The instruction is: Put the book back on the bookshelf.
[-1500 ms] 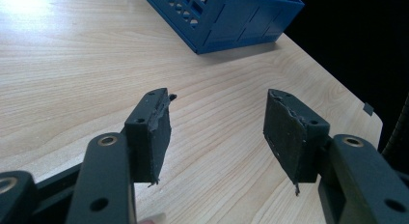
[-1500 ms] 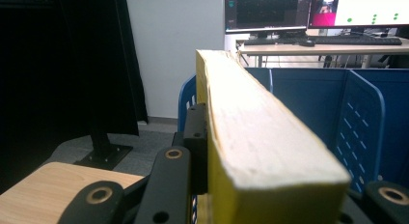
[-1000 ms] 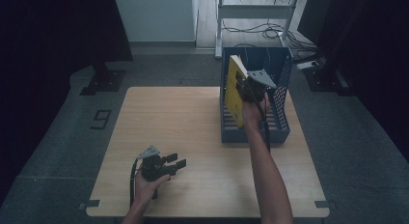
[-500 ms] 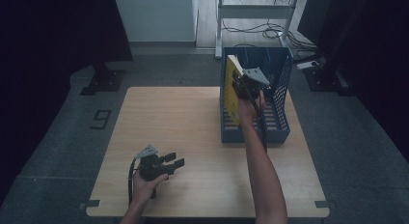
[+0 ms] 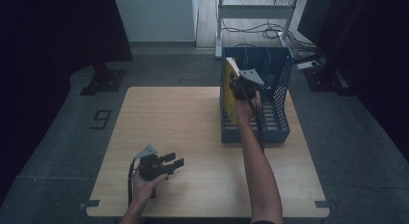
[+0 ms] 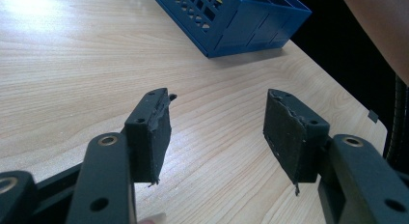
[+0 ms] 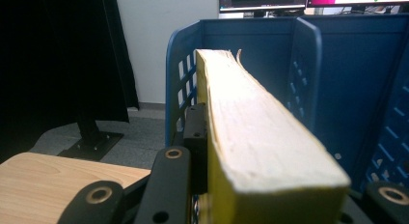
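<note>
Right gripper (image 5: 239, 85): jaws clamped on a thick yellow book (image 7: 260, 137), one pad flat against each cover. In the right gripper view the book's pale page edge runs straight ahead from between the jaws, and the left jaw lies against the yellow cover. The book stands on edge and tilted, its lower part inside the blue file rack (image 5: 282, 113), in the rack's left compartment against the perforated left wall (image 7: 181, 84). A blue divider (image 7: 306, 74) stands just right of the book, and the rack's back wall is beyond it. In the high view the right hand (image 5: 247, 108) holds the gripper above the rack's open top, with the forearm reaching over the rack's near edge. The rack stands on the wooden table (image 5: 169, 118), toward its far right part.

Left gripper (image 5: 166, 165): jaws open, nothing between the pads (image 6: 152, 132); bare tabletop shows through the gap. It is held by the left hand (image 5: 144, 183) low over the near left part of the table, well apart from the rack and the book. In the left gripper view a corner of the blue rack (image 6: 231, 21) lies ahead of the jaws and somewhat to the right.
</note>
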Demonstrator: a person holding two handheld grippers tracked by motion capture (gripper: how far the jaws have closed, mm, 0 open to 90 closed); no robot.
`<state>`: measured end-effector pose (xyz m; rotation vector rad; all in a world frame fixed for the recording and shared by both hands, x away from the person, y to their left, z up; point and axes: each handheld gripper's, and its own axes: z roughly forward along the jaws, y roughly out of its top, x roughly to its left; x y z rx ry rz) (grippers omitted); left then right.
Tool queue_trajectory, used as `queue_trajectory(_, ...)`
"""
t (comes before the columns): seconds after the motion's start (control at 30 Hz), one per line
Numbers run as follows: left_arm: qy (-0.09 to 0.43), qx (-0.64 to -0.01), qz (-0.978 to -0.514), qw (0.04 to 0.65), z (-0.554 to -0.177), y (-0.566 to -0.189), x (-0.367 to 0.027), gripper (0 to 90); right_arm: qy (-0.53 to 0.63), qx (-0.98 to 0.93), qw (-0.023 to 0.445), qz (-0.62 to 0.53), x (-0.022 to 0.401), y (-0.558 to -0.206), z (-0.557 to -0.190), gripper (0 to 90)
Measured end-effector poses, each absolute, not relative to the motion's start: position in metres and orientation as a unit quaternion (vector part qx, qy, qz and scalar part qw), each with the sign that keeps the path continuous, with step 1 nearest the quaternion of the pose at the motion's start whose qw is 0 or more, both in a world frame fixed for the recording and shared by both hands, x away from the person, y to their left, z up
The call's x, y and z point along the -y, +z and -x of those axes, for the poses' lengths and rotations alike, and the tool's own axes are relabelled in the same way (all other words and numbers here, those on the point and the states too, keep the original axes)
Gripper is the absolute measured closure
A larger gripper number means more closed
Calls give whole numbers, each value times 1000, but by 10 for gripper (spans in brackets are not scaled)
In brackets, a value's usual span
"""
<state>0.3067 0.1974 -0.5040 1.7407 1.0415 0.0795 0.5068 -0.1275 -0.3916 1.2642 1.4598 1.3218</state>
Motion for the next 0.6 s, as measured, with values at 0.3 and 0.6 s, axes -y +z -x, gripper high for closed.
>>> queue_trajectory(0.3,33,-438,-728,526,-307,-505,-198,427,512,-580,387,-501,122,-410,-512,743)
queue_trajectory(0.6,33,-438,-729,525,-306,-506,-196,426,509,-585,385,-500,120,-420,-509,742)
